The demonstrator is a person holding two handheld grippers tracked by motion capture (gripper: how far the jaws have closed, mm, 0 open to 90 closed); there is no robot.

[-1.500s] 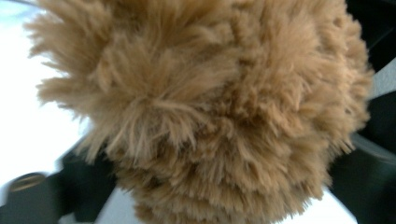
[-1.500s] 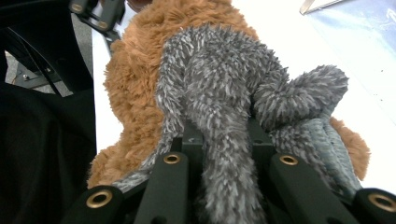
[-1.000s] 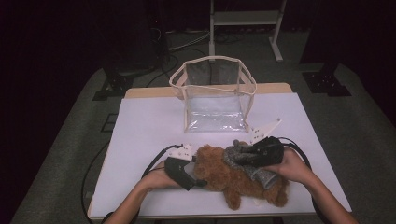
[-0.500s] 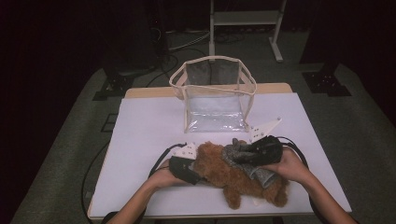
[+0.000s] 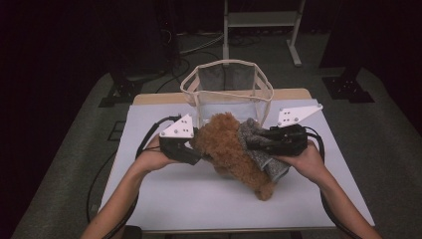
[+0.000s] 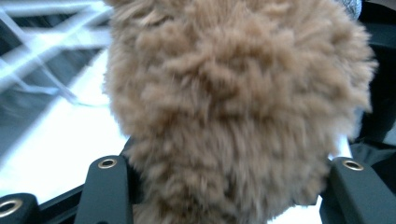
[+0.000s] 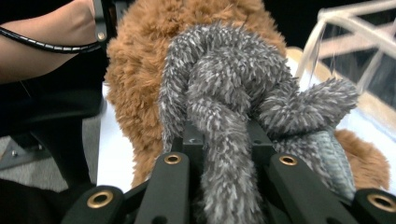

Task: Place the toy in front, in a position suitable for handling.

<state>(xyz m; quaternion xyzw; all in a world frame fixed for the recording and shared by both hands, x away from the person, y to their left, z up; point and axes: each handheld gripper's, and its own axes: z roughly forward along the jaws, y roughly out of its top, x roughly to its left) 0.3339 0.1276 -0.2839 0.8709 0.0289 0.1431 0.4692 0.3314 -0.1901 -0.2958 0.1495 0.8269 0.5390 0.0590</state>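
A brown plush toy with a grey fuzzy scarf hangs tilted above the white table, held from both sides. My left gripper has just been closing and now presses on the toy's furry head, which bulges between the jaws of the left gripper. My right gripper is shut on the grey scarf. In the right gripper view the scarf's knot lies in the right gripper. The toy's legs point toward the table's front right.
A clear bag with a white trim stands open at the table's back edge, just behind the lifted toy. A white metal stand is on the floor beyond. Cables trail from both grippers over the table.
The left jaws closed on the toy's head. Both hands then rose and carried the toy off the table, toward the clear bag.
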